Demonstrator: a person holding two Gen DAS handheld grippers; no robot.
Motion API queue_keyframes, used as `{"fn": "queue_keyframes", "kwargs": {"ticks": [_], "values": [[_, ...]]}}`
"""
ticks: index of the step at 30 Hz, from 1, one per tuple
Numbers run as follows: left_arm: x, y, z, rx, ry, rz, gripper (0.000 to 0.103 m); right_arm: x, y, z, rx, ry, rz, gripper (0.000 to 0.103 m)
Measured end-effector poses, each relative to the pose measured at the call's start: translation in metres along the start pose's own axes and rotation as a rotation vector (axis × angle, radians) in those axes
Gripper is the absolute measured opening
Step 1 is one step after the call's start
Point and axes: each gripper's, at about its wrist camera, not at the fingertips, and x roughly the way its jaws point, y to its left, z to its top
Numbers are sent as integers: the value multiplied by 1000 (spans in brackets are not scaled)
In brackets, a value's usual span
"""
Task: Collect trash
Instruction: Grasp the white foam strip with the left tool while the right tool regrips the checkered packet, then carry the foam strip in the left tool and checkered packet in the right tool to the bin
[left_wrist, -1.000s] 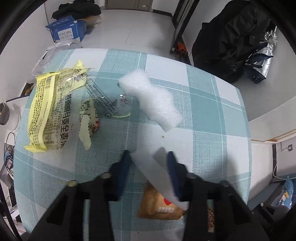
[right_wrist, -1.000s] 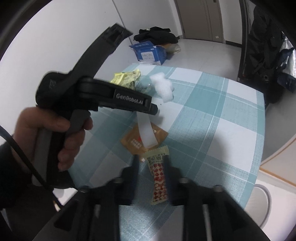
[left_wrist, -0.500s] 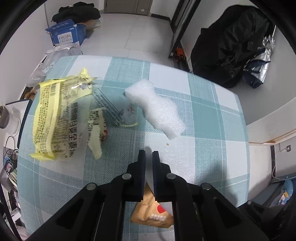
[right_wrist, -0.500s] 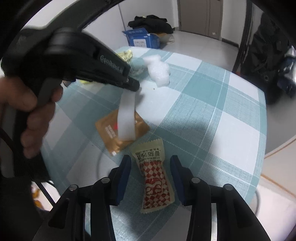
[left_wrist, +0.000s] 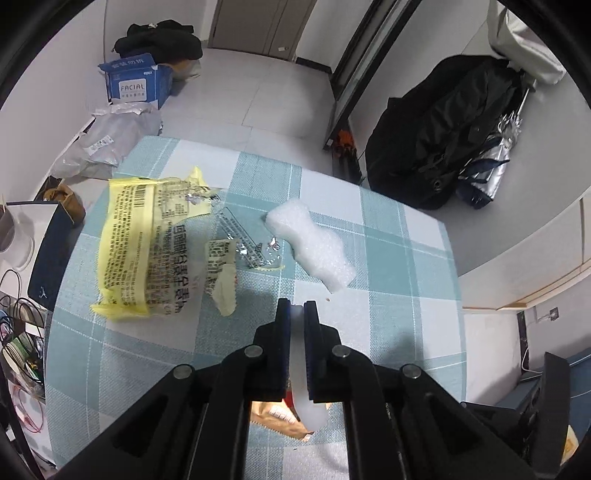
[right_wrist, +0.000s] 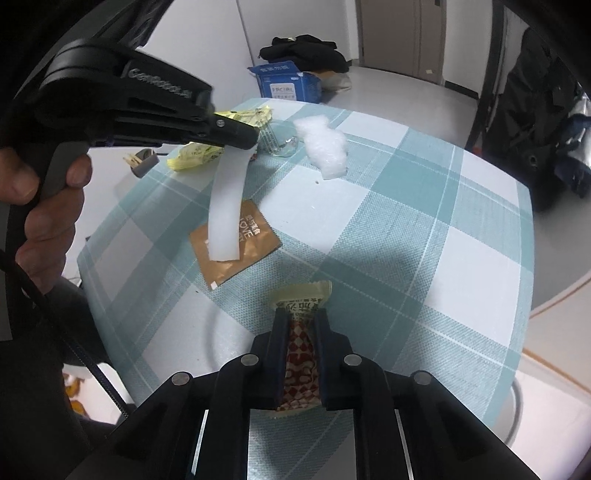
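A table (left_wrist: 399, 266) covered with a teal and white checked cloth is seen from two handheld grippers. The left gripper (left_wrist: 296, 308) is pressed together on a white strip (right_wrist: 226, 206), which hangs from its tips clear of the cloth; the words "GenRobot.AI" can be read on the gripper's black body in the right wrist view, where a hand (right_wrist: 44, 206) is wrapped round its handle. Below the strip, toward the table's near edge, a brown sachet (right_wrist: 255, 240) lies flat, printed with "LOVE" and small characters. The right gripper (right_wrist: 300, 317) has just been closing and is now pinched on a snack wrapper (right_wrist: 301, 299) with a red and white check pattern and a cream serrated end bearing Chinese characters; the wrapper lies at the near edge.

Toward the far left corner a large yellow wrapper (left_wrist: 147, 251) with a barcode and black Chinese print is spread out, a torn clear wrapper (left_wrist: 243, 240) just beside it. A piece of white foam (left_wrist: 310, 243) lies near the middle of the far side.

On the floor beyond the table a blue box (left_wrist: 135, 83) marked "FACIAL" is seen, with dark clothing (left_wrist: 159, 40) behind it.
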Motion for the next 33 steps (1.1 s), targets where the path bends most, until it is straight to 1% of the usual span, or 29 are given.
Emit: {"fn": "queue_keyframes", "kwargs": {"ticks": [5,9,14,17,21,25,28,29,31,33], "values": [[-17,2,-1,4,-57,-30,3,-4,-1,6,36,-28,22,12],[-28,2,-4,12,-96,-22,2,-11,0,8,66,-46,70,11],[-36,7,-9,11,-106,-50,2,-18,3,9,101,-60,98,11],[-47,7,-12,28,-133,-54,2,-25,1,9,126,-81,110,11],[-62,2,-14,51,-171,-57,2,-42,0,10,142,-124,108,11],[-68,-6,-18,72,-177,-60,2,-60,1,12,143,-164,110,11],[-72,-13,-21,93,-176,-36,2,-76,1,14,144,-198,112,11],[-74,-16,-21,97,-178,-45,2,-81,1,15,143,-208,111,11],[-79,-24,-21,115,-185,-35,2,-95,0,15,149,-238,110,11],[-83,-30,-22,128,-189,-41,2,-110,-3,16,159,-268,114,11]]}}
